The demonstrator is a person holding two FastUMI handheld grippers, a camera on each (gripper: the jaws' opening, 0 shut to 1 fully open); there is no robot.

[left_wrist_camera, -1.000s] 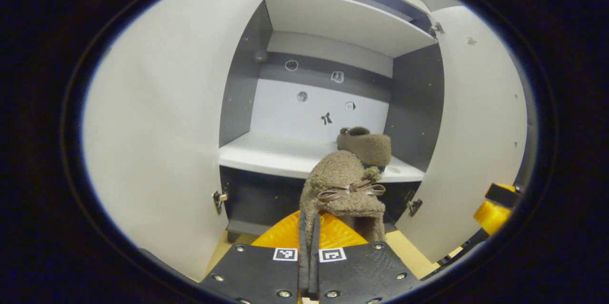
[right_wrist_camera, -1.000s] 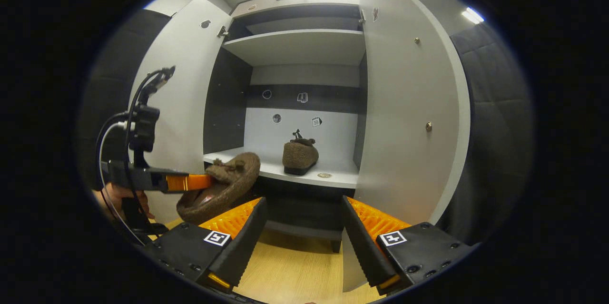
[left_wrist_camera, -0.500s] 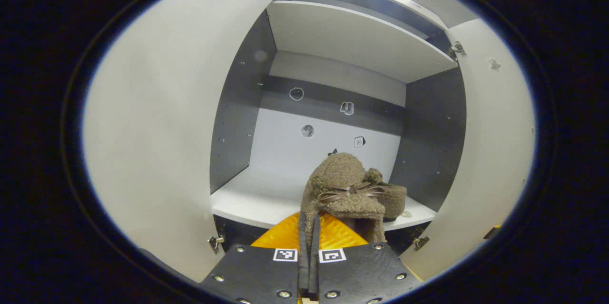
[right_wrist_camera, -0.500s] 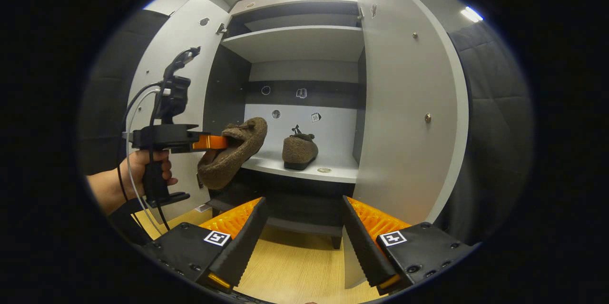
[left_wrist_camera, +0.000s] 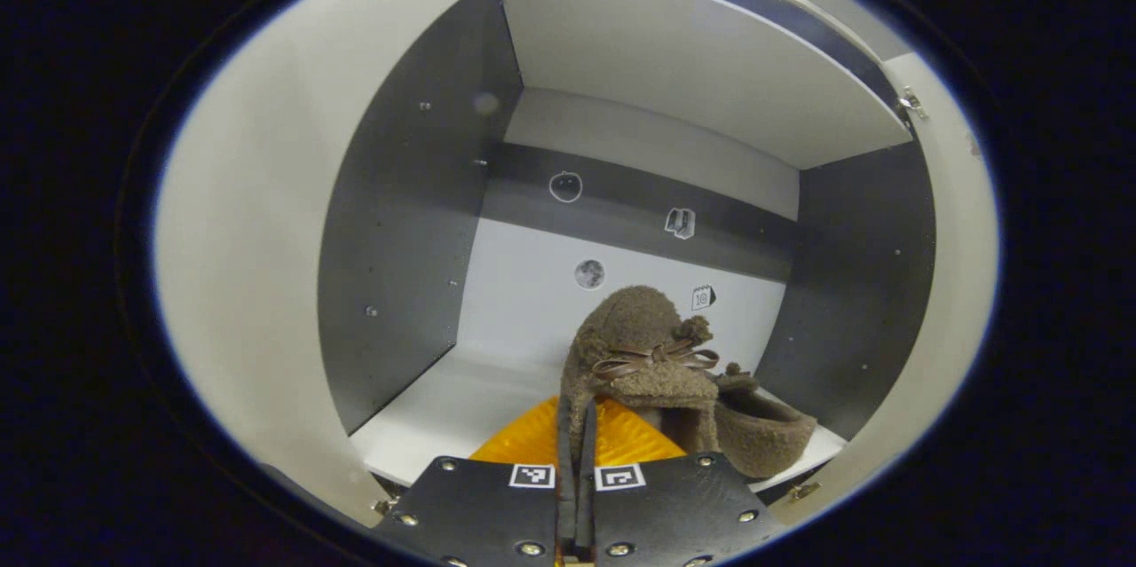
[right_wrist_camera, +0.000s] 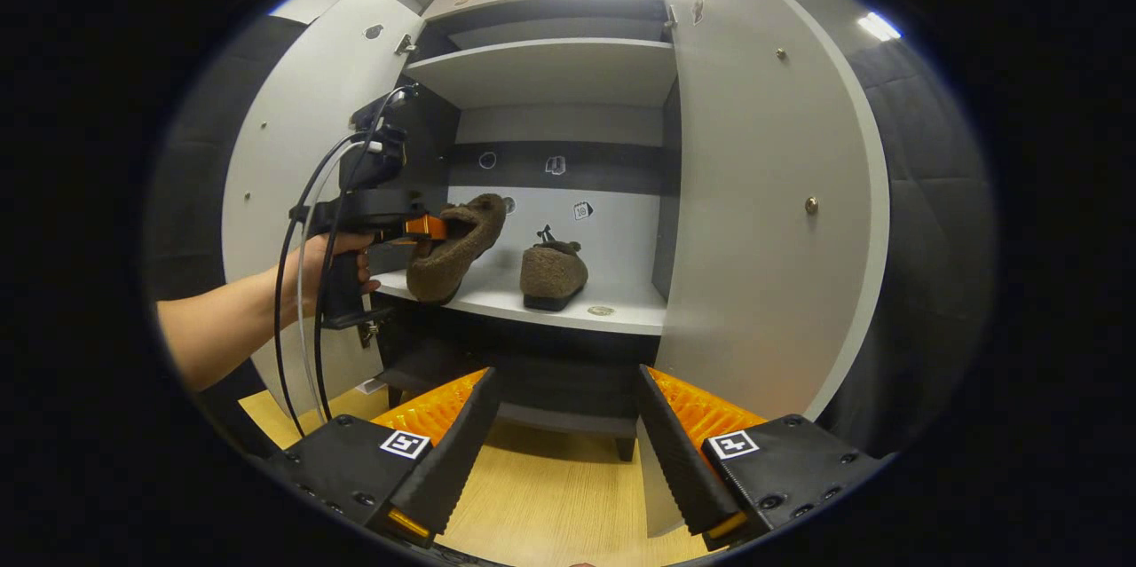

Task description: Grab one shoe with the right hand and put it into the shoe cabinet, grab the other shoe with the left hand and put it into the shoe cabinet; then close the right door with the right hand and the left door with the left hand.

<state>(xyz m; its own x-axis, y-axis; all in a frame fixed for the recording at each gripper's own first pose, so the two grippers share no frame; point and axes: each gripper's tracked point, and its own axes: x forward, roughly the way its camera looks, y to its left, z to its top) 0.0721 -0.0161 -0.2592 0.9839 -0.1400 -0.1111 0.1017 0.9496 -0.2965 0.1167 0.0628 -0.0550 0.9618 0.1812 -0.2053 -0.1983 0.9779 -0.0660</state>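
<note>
While the fuzzy brown slipper (left_wrist_camera: 641, 352) is clamped in the left gripper (left_wrist_camera: 577, 460) — its jaws closed on it — it should be lowered flat onto the white shelf (left_wrist_camera: 461, 398) ahead, left of its mate (right_wrist_camera: 552, 271); the right gripper (right_wrist_camera: 564, 434) is held open, empty.

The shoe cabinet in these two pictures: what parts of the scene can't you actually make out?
- Left gripper view: the left tool and the held shoe cover most of the second shoe on the shelf.
- Right gripper view: whether the held shoe touches the shelf is unclear.
- Right gripper view: the stickers on the back wall are too small to read.
- Right gripper view: the right tool hides the cabinet's base.
</note>
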